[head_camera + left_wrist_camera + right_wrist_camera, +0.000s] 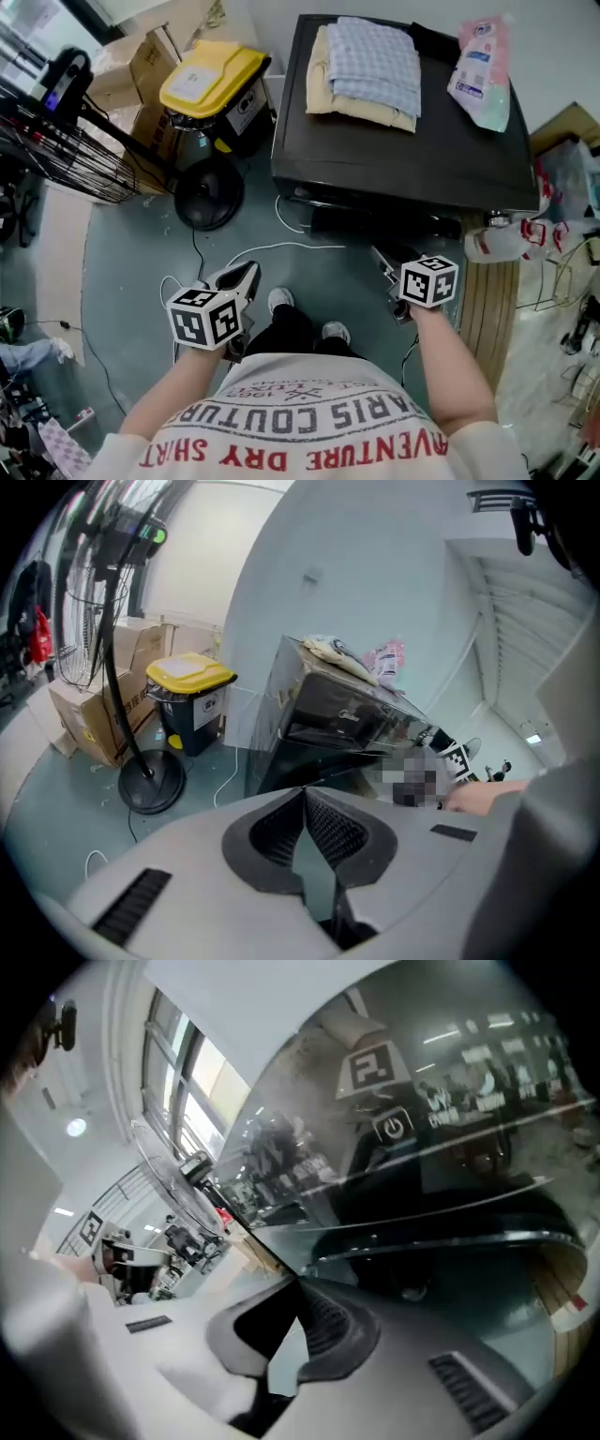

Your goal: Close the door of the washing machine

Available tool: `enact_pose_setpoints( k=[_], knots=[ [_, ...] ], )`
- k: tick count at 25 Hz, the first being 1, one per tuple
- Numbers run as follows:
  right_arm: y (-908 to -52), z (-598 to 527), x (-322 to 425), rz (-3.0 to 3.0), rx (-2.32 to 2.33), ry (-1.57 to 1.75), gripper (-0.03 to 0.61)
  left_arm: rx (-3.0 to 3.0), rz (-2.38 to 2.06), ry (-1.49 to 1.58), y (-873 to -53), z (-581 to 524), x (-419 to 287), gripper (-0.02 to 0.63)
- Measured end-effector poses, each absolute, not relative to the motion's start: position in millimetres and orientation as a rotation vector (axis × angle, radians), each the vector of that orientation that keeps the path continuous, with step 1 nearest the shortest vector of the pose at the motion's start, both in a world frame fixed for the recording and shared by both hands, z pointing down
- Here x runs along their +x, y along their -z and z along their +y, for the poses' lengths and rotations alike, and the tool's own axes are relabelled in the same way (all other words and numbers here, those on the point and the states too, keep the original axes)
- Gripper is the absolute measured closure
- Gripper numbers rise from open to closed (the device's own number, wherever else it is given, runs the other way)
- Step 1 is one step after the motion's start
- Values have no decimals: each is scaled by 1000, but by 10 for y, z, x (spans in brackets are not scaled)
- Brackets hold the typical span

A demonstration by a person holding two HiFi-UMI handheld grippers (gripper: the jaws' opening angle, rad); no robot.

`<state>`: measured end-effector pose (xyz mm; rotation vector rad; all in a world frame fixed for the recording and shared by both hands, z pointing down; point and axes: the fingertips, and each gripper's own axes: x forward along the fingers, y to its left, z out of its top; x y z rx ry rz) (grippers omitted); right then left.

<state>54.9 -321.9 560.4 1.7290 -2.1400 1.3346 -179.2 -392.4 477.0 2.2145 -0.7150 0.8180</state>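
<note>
The black washing machine (403, 155) stands ahead of me, with folded cloths (370, 70) and a pink detergent bag (480, 70) on its top. Its glossy front (441, 1147) fills the right gripper view, showing a power symbol and a curved dark door rim (450, 1241). I cannot tell how far the door stands from the front. My right gripper (386, 258) is shut and empty, close to the machine's lower front. My left gripper (246, 274) is shut and empty, lower left of the machine (342, 724), above the floor.
A yellow-lidded bin (214, 80) and a fan's round black base (208, 195) stand left of the machine, with cardboard boxes (141, 70) behind. White cables (281, 246) trail over the grey floor. A wire rack (66, 150) stands at far left, and clutter (562, 234) at the right.
</note>
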Motion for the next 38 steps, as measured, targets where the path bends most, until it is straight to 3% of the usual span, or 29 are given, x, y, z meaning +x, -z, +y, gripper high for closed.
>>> enact_pose_setpoints(
  k=[7, 20, 28, 38],
  knots=[
    [-4476, -2960, 361, -2496, 1582, -1251, 558, 2371, -527, -719, -4246, -3264, -1471, 580],
    [-2495, -2264, -252, -2898, 1092, -649, 558, 2602, -411, -404, -2742, -2692, -1242, 580],
    [-2036, -2144, -204, -2910, 1174, -470, 558, 2724, -410, -265, -2103, -2539, -1116, 580],
    [-1982, -2095, -139, -2863, 1233, -359, 558, 2763, -409, -225, -1947, -2482, -1024, 580]
  ],
)
